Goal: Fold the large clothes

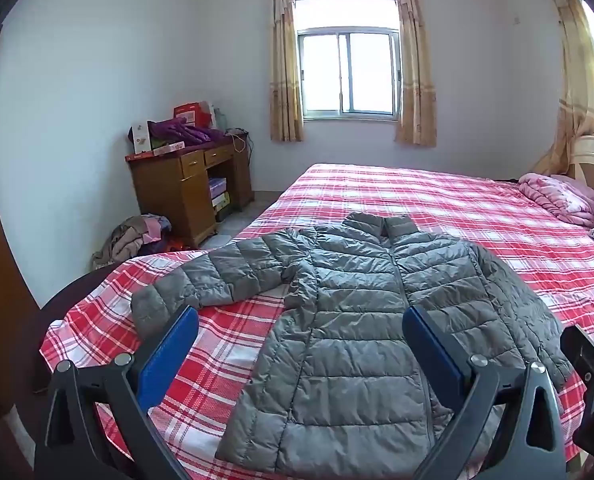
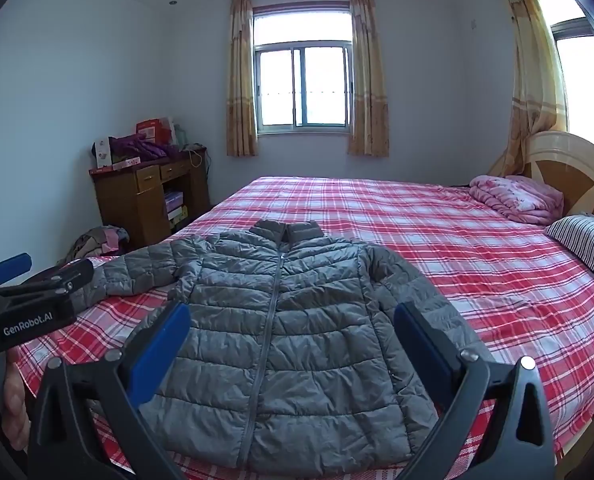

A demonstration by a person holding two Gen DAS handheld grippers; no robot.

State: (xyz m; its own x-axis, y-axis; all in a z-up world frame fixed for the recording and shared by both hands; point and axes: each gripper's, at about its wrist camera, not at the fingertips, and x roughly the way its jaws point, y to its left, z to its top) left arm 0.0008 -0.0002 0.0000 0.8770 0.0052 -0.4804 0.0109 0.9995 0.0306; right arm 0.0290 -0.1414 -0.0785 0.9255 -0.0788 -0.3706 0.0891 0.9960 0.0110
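A grey quilted puffer jacket (image 1: 349, 320) lies face up and zipped on the red plaid bed (image 1: 437, 200), collar toward the window. Its left sleeve (image 1: 201, 284) stretches out to the left; the other sleeve lies along its right side. My left gripper (image 1: 300, 316) is open and empty, held above the jacket's lower left part. In the right wrist view the jacket (image 2: 281, 344) fills the middle of the bed (image 2: 437, 248). My right gripper (image 2: 291, 316) is open and empty above the jacket's body. The left gripper (image 2: 29, 300) shows at the left edge there.
A folded pink quilt (image 2: 517, 200) and a striped pillow (image 2: 585, 244) lie by the headboard at right. A wooden desk (image 1: 189, 188) with boxes and purple clothing stands at the far left wall. A clothes pile (image 1: 137, 240) lies on the floor beside it.
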